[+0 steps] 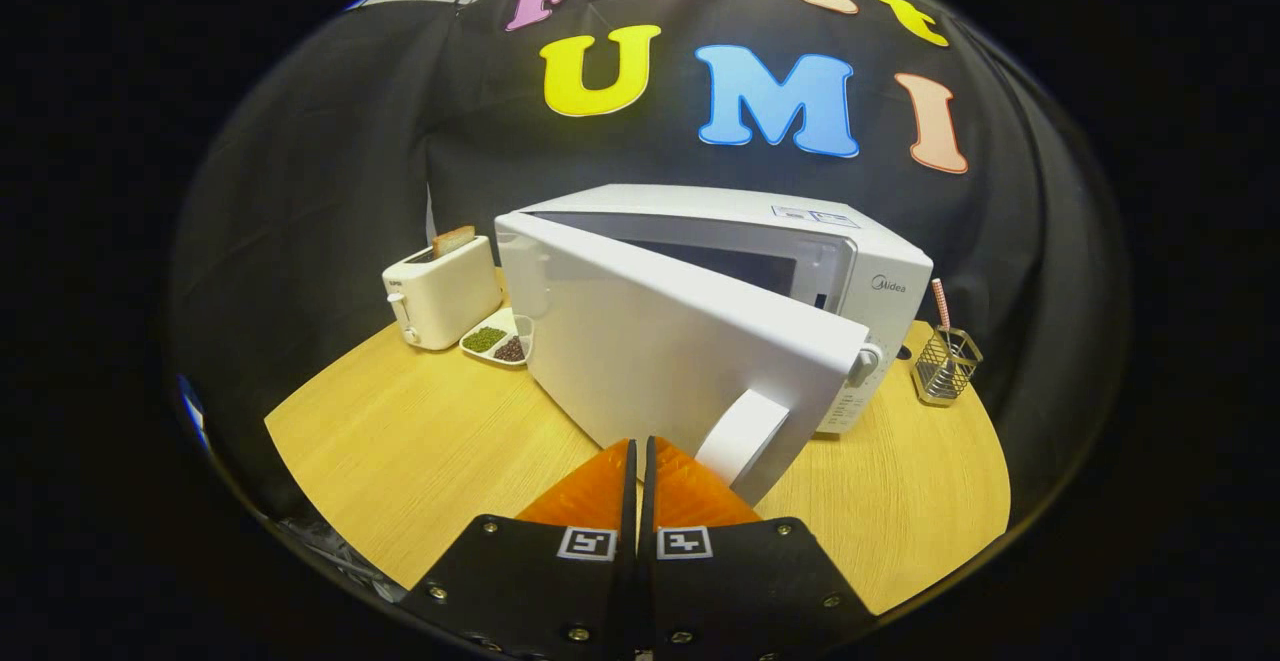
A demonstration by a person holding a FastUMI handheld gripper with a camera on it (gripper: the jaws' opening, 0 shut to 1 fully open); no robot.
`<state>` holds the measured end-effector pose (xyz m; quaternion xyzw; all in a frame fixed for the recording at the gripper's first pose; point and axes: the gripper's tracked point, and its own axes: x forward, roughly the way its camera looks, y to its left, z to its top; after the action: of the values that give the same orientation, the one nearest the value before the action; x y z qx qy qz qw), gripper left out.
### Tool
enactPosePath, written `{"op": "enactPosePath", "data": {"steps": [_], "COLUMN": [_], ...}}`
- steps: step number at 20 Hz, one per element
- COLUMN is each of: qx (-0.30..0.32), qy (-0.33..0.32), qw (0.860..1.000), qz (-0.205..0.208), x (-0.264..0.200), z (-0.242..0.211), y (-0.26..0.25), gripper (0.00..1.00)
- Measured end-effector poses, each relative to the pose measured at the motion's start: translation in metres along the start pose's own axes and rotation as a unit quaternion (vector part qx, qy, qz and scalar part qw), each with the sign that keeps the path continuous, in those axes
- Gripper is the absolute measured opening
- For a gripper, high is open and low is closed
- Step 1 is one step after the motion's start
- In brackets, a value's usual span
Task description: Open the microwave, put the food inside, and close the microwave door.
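Note:
A white microwave [860, 261] stands on the wooden table [400, 451] with its door [660, 341] swung partly open, hinged on the left side. The door's white handle [742, 438] hangs at its free edge, just ahead and to the right of my fingertips. My gripper [640, 444] is shut with nothing between its fingers, and its tips sit right at the outer face of the door near the lower edge. The dark oven cavity [740, 266] shows through the gap above the door; I cannot see any food inside it.
A white toaster [440, 291] with a slice of bread in it stands left of the microwave. Beside it lies a small white dish [497, 339] with green and dark beans. A wire holder [945, 364] with a straw stands to the right.

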<state>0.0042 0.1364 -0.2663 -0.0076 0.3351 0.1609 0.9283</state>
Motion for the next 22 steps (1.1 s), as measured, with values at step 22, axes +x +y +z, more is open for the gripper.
{"op": "enactPosePath", "data": {"steps": [22], "qx": [0.048], "qy": [-0.038], "qw": [0.994], "qz": [-0.092], "x": [0.095], "z": [0.074], "y": [-0.081], "gripper": [0.01]}}
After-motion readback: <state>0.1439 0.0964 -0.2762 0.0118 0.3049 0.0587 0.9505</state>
